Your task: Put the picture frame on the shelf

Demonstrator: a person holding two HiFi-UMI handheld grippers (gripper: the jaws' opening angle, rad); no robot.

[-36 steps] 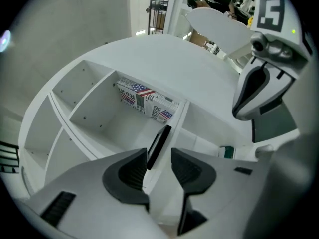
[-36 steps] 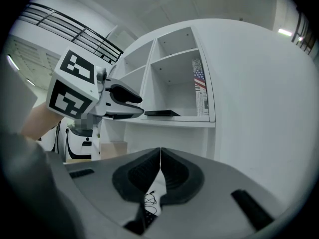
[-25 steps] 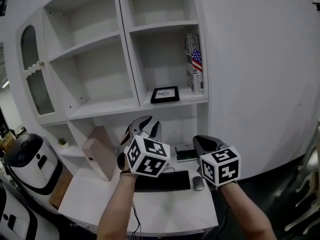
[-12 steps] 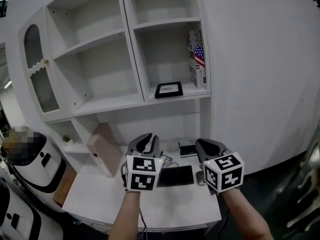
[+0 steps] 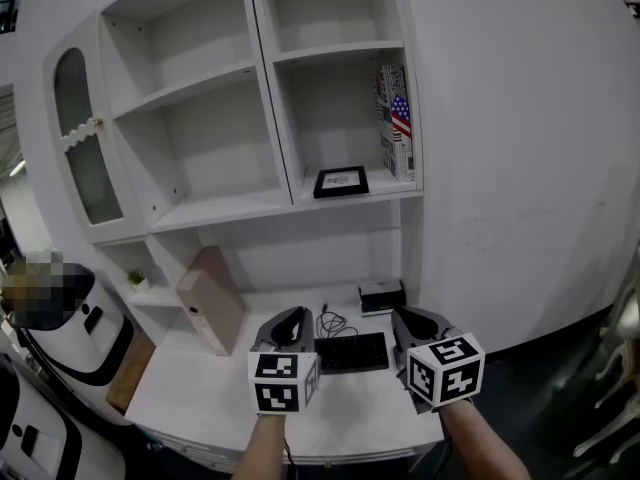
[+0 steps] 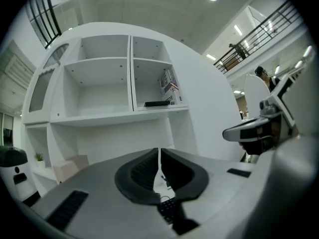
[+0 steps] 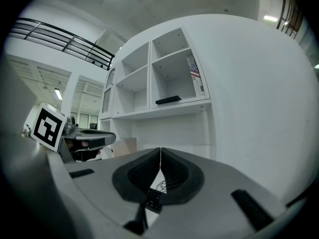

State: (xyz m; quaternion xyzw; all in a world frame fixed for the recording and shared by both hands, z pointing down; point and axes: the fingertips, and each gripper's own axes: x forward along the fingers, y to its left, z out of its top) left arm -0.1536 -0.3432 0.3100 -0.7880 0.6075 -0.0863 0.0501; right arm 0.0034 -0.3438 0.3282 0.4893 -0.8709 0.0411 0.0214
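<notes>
The picture frame [image 5: 340, 182] lies on the shelf [image 5: 352, 203]. The left gripper [image 5: 292, 316] and right gripper [image 5: 407, 319] hover over the worktop [image 5: 200, 388], jaws together, empty.

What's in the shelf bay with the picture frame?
The frame lies flat near the front; what look like books stand upright at the right. Anything behind the books is hidden.

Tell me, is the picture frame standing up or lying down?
Lying down. The picture frame rests flat on the shelf; both gripper views show only its thin dark edge.
</notes>
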